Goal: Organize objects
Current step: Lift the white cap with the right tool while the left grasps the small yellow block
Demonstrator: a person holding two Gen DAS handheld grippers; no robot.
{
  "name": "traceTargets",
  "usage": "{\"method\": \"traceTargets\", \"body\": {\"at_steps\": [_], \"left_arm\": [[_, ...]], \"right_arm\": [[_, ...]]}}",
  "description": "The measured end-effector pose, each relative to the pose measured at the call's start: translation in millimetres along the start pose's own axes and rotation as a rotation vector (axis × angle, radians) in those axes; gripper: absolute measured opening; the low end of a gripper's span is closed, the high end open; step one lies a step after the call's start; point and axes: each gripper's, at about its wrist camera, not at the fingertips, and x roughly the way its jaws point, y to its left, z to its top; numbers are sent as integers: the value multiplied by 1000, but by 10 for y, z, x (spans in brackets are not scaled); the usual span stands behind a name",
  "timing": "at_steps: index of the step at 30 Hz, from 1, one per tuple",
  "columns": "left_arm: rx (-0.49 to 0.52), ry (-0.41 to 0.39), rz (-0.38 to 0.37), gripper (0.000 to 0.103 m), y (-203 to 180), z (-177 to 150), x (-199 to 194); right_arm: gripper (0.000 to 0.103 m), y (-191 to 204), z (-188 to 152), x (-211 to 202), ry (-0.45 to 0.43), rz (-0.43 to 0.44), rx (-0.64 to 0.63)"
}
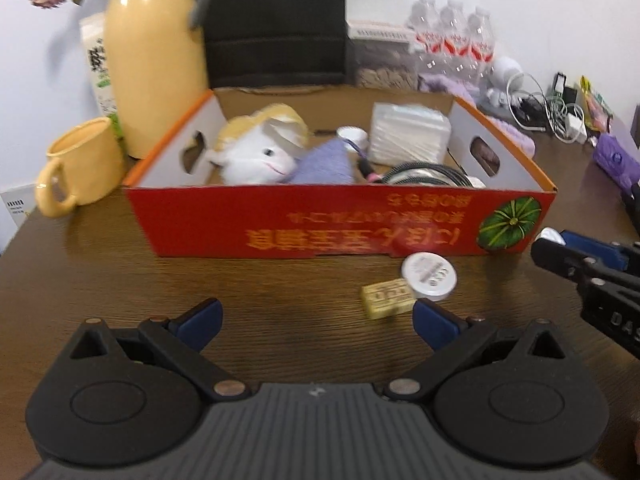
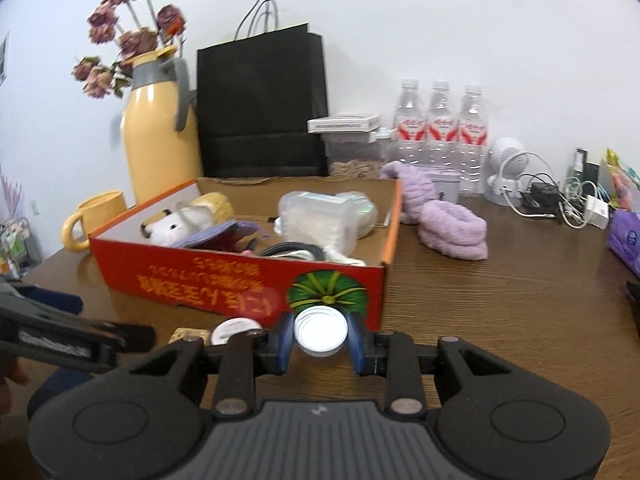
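A red cardboard box (image 1: pixel 340 220) (image 2: pixel 224 284) stands on the brown table and holds a white plush toy (image 1: pixel 256 156), a purple cloth, a tissue pack (image 1: pixel 408 132) and a black cable. My right gripper (image 2: pixel 320 338) is shut on a small white cap (image 2: pixel 320 330), just in front of the box; it also shows in the left wrist view (image 1: pixel 560 248). My left gripper (image 1: pixel 316 320) is open and empty above the table. A round white tin (image 1: pixel 429 277) (image 2: pixel 235 329) and a small yellow block (image 1: pixel 387 297) lie in front of the box.
A yellow thermos (image 1: pixel 154 64) and yellow mug (image 1: pixel 82 164) stand left of the box. A black paper bag (image 2: pixel 260 104), three water bottles (image 2: pixel 440 120), a purple towel (image 2: pixel 452 228), tangled cables (image 2: pixel 560 200) and a purple pack (image 1: pixel 616 160) lie behind and right.
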Motion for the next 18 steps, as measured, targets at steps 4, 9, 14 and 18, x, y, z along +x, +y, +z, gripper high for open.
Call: {"method": "traceTargets", "body": {"at_steps": [4,9,14,18], "left_arm": [[-13,37,0,103,-98,42,145],[-26,52,9,102,-140,75,256],[-29,67,-9,85,-168,64,304],[-32,37,-23,73,-182,54,286]], "right_arm": [[27,-29,-9,-47,-20,-9,6],[27,-16,-18,-86,-34,-1,-2],[27,10,-25,-106,-38,1,-12],[27,29,-38,-92,-32,1,-22]]}}
